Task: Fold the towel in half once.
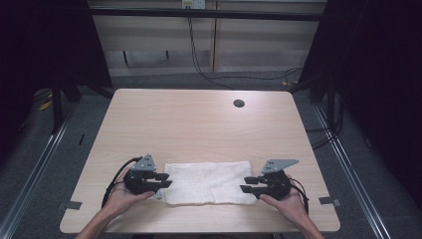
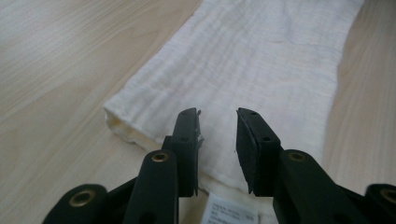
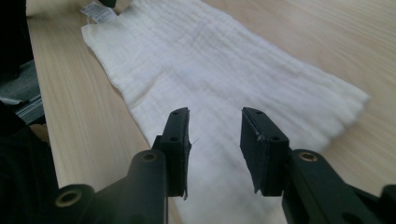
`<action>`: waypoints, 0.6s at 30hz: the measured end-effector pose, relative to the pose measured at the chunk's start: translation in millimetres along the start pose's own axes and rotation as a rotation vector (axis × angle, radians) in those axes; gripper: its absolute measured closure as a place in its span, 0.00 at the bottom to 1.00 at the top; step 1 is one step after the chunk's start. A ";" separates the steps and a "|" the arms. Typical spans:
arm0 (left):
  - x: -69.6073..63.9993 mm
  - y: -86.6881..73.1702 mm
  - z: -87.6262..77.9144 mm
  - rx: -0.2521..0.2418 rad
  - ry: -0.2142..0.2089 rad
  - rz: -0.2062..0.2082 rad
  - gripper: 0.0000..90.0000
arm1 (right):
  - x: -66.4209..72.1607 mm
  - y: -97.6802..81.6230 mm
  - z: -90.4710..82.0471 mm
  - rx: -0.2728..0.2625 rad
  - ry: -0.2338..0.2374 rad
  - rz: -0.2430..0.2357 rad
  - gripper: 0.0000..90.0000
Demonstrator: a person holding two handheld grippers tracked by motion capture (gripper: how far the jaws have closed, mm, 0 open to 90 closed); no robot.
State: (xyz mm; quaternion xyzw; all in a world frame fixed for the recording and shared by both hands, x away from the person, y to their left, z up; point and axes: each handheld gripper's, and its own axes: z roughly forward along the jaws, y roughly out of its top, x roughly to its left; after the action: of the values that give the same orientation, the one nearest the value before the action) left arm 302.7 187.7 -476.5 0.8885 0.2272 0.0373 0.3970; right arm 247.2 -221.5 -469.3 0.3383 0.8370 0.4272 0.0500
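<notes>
At the near edge of a pale wood table (image 1: 199, 119), a person's two hand-held grippers bracket a folded white towel (image 1: 208, 181), one at each short end. The left gripper (image 1: 163, 180) has its jaws partly open above the towel's left end, nothing clamped between its pads (image 2: 247, 140); a sewn-in care label (image 2: 229, 210) lies just under its jaws. The right gripper (image 1: 251, 184) mirrors it at the opposite end, jaws likewise parted and free of the cloth (image 3: 233, 79), which stretches away ahead of them. Beyond the towel, further out from both tools, the tabletop runs bare to a round cable hole (image 1: 239, 103) near the far edge.

The risk from here appears to lie in the layers: the fold seen beside the left jaws is loose, so a shallow pinch could catch the top layer alone and pull the fold apart. Uneven grips at the two ends would likely drag the towel askew.
</notes>
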 end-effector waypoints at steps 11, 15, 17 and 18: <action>22.0 3.7 24.9 0.078 0.030 0.012 0.78 | 17.7 36.8 76.4 0.110 0.088 -0.088 0.60; 18.1 6.6 27.4 0.095 0.043 0.026 0.90 | 29.9 38.1 92.6 0.137 0.092 -0.152 0.61; 16.0 7.0 28.7 0.093 0.040 0.029 0.93 | 36.0 34.9 96.2 0.148 0.069 -0.177 0.61; 15.1 7.5 29.2 0.094 0.038 0.035 0.95 | 37.1 34.4 96.4 0.145 0.058 -0.177 0.63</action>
State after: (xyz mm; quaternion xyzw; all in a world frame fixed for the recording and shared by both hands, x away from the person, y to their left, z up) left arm 326.2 169.8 -492.7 0.9091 0.2207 0.0502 0.3498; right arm 272.7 -119.3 -496.6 0.2530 0.8934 0.3693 0.0387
